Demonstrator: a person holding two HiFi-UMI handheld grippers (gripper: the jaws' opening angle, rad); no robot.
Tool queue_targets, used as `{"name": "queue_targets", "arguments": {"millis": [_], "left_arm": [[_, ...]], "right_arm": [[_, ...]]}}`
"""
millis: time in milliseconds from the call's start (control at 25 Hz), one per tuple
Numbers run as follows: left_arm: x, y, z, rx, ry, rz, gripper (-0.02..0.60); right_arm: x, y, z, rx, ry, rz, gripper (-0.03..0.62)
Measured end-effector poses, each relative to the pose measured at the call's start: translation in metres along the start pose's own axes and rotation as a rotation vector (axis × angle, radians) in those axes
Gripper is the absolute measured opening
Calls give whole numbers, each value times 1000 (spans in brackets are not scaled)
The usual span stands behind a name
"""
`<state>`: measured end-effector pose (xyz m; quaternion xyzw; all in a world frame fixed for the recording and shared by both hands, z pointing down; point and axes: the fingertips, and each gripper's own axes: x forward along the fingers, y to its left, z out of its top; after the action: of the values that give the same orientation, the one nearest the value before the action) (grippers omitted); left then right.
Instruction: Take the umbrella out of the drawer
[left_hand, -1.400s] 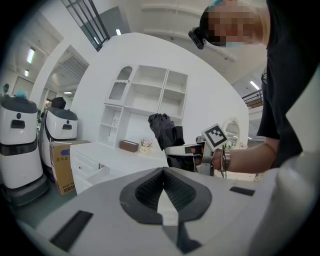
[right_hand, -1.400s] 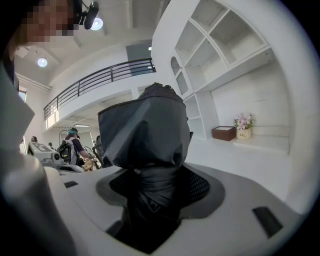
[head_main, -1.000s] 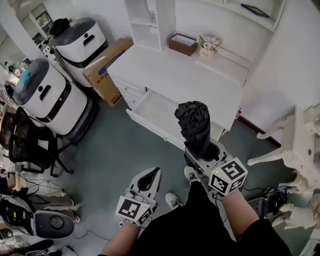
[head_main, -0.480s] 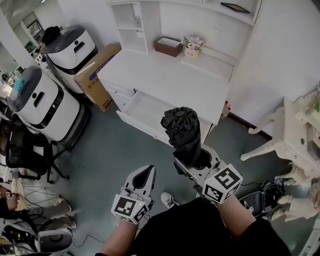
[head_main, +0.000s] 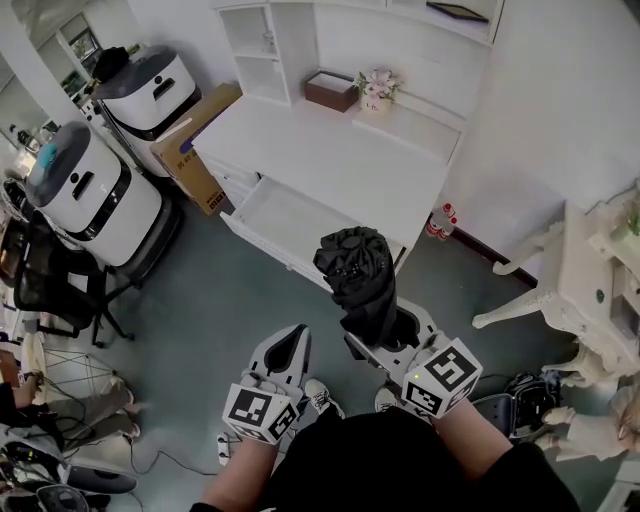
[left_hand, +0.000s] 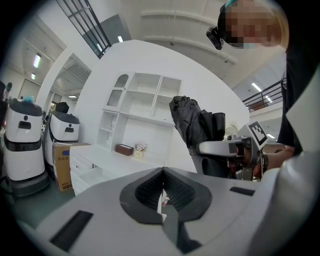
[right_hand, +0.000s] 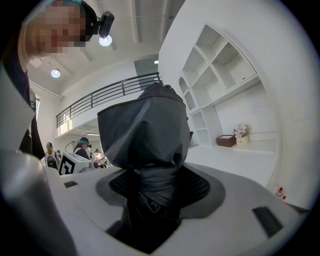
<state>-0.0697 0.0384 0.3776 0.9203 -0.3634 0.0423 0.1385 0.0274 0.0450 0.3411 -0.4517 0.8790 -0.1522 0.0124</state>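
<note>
Sticking up from R claw (head_main: 386, 336): umbrella (head_main: 356, 276)

A black folded fabric umbrella (head_main: 358, 280) stands upright at the centre of the frame, bunched canopy end uppermost, outside the drawer. The shallow white wooden drawer (head_main: 262, 222) sits pulled open just above and left of centre.
</note>
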Motion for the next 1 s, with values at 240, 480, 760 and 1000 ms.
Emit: {"name": "queue_targets", "arguments": {"millis": [240,480,760,1000], "left_arm": [[2,-43,-7,-9,7,58,-3],[0,-76,-25,-24,9,90,-3],[-5,-108,-41,-34,-8,125,-3],[-16,-126,-51,-39,-12,149,-3]], "right_arm": [[-42,-11,-15,22,30,44,250],[-70,-15,-29,17,61,86,250],[-100,-14,-43,16,83,135,250],[-118,-5,-54,23,90,166,250]]}}
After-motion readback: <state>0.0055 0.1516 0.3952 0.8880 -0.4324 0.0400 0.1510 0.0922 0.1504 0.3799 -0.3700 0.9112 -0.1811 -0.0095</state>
